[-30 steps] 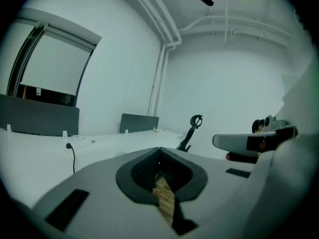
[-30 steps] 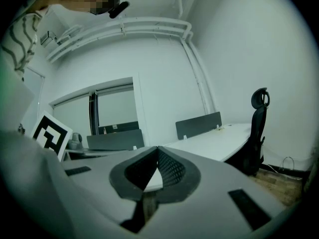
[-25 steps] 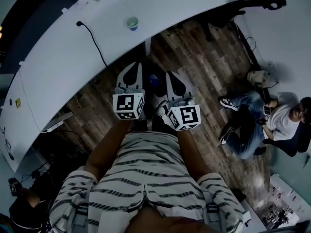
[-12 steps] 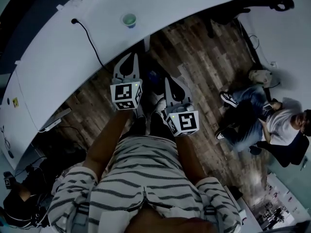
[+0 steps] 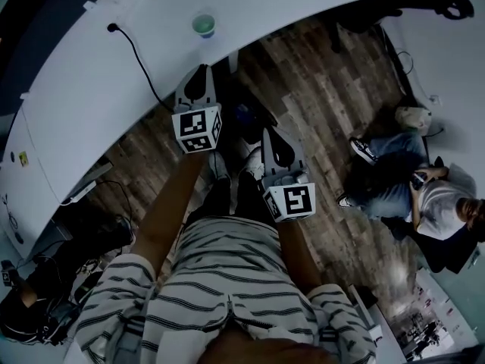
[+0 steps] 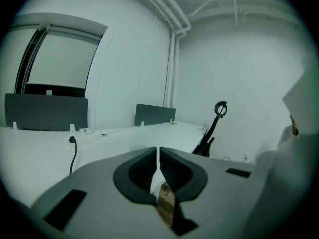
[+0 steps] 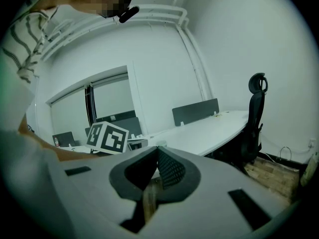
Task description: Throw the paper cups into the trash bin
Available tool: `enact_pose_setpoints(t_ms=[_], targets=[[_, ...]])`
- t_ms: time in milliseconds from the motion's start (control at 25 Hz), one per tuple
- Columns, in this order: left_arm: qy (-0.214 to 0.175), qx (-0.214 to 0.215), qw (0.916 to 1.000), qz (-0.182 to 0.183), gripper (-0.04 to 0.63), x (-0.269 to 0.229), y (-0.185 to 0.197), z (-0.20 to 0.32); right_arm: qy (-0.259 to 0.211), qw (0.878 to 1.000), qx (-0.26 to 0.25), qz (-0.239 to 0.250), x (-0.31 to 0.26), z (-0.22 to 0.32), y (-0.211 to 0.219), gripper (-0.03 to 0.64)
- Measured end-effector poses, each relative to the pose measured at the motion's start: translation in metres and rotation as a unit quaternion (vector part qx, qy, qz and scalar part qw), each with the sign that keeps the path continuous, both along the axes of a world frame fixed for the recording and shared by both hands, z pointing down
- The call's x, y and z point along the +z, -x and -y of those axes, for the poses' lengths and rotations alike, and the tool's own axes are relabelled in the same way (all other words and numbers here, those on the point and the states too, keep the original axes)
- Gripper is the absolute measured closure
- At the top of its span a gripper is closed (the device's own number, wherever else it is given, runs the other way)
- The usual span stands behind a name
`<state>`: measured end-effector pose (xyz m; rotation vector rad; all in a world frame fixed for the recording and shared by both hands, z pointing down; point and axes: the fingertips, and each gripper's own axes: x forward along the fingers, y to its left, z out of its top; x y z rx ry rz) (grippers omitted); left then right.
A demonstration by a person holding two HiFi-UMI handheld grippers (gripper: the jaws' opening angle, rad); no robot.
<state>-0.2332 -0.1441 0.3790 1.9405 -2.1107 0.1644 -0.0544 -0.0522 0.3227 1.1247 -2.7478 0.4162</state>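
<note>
the left tongs (image 5: 200,73) were pressed together with nothing between them, their tips level with the near curved edge of the white table (image 5: 91,105). the left gripper view showed the same: jaws of the left tongs (image 6: 157,156) shut tip to tip, with bare table top beyond. the right tongs (image 5: 276,133) hung lower and nearer the body, over the wooden floor (image 5: 333,105), and the right gripper view showed the right tongs (image 7: 157,153) also closed and empty.

the one paper cup (image 5: 204,25) stood upright on the table, well back from the near edge and apart from both tongs, straight beyond the left tips. no trash bin could be made out for certain in any view.

the likely trouble: shut jaws meeting the cup would only push it, and so light a cup would probably tip or slide away across the table, so the jaws needed to spread before arriving. whether the cup held liquid could not be told; if it did, a knock or a hard squeeze could spill it. a black cable (image 5: 140,59) lay on the table to the cup's left, near enough to snag on a wide sweep.

room was generous around the cup. on the floor to the right sat a person (image 5: 409,196), and an office chair (image 5: 394,10) stood at the table's right end, narrowing that side.
</note>
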Motion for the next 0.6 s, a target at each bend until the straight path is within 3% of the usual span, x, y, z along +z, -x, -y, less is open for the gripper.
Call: enact_pose_setpoints(t_ms=[480, 600], targets=[[0.018, -0.019, 0.9997, -0.003, 0.566, 0.043, 0.023, 0.042, 0.022, 1.0, 0.008, -0.012, 0.017, 0.005, 0.0, 0.607], [0.022, -0.022, 0.9995, -0.005, 0.535, 0.051, 0.029, 0.049, 0.028, 0.999, 0.007, -0.017, 0.022, 0.004, 0.0, 0.607]])
